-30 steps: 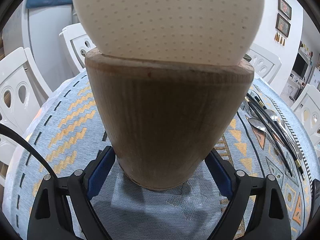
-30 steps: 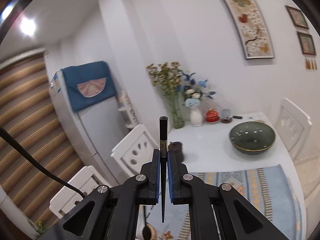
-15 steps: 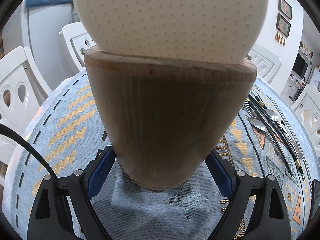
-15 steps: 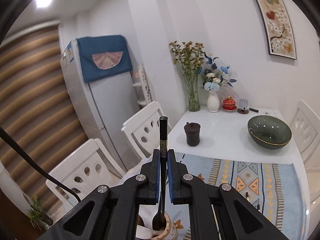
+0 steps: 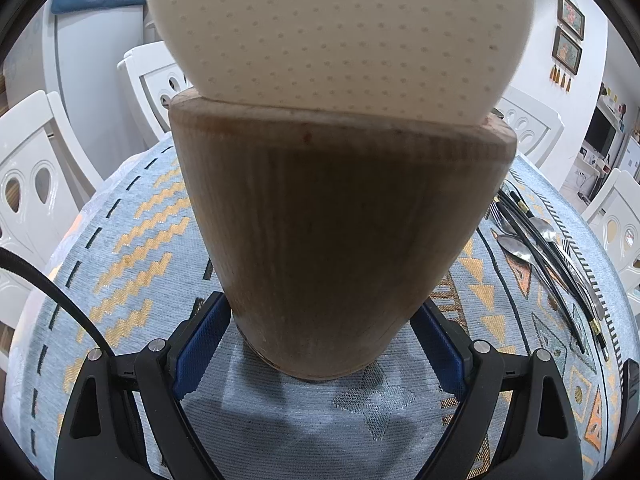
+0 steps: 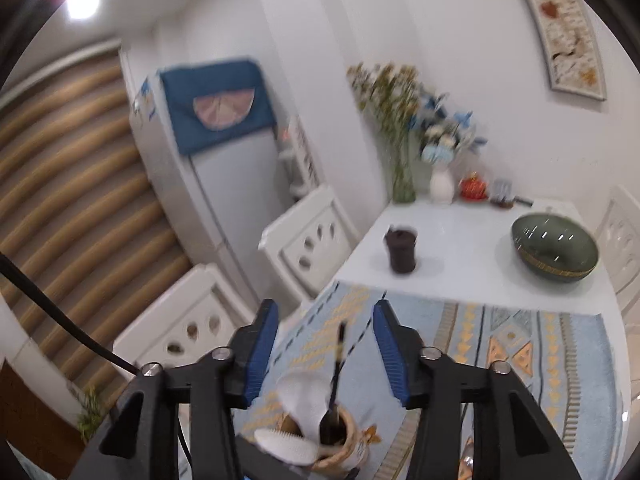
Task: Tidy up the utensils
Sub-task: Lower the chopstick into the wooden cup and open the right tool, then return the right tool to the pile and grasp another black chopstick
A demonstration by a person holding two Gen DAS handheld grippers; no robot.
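Observation:
The wooden utensil holder (image 5: 336, 240) fills the left wrist view, standing on the patterned blue cloth (image 5: 132, 264). My left gripper (image 5: 320, 332) is shut on its lower part, a blue pad on each side. A cream dotted utensil head (image 5: 340, 28) sticks out of its top. From above, the right wrist view shows the holder (image 6: 348, 446) with a black-handled utensil (image 6: 338, 356) standing in it beside white utensils (image 6: 304, 396). My right gripper (image 6: 324, 344) hangs above, its jaws opening, and the black handle stands free between them, touching neither pad.
Several black-handled spoons and forks (image 5: 548, 260) lie on the cloth to the right of the holder. A green bowl (image 6: 554, 248), a dark lidded cup (image 6: 402, 250) and flower vases (image 6: 404, 176) stand on the far white tabletop. White chairs (image 6: 308, 240) ring the table.
My right gripper tipped down over the holder, lowered the black-handled utensil into it and let go as its jaws spread. The left gripper and holder have not moved.

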